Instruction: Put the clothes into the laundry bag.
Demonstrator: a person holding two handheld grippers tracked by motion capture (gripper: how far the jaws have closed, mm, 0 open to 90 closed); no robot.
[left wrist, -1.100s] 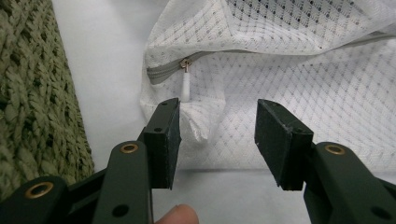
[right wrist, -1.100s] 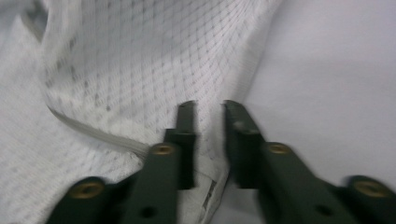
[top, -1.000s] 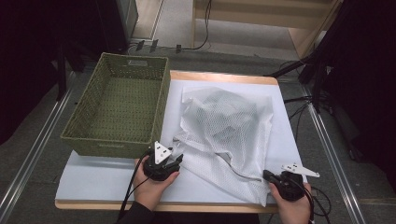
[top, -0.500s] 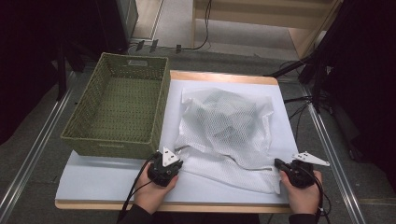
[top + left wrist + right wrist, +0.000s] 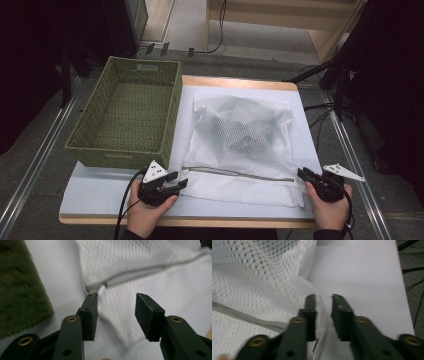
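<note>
- A white mesh laundry bag (image 5: 243, 145) is spread flat over the white table sheet (image 5: 100, 192) in the middle of the high view, with its grey zipper (image 5: 240, 173) running across near the bottom edge.
- The left gripper (image 5: 176, 180) is seen at lower left of the high view, right at the bag's near left corner. Its jaws have just been opening, and in the left gripper view the corner lies between them with gaps either side, so nothing's pinched.
- The right gripper (image 5: 303, 174) is parked at lower right by the bag's other near corner. Its jaws have just been opening too; the hem sits in the gap, looks released.
- A green woven basket (image 5: 128, 117) is placed at upper left, just beside the bag.
</note>
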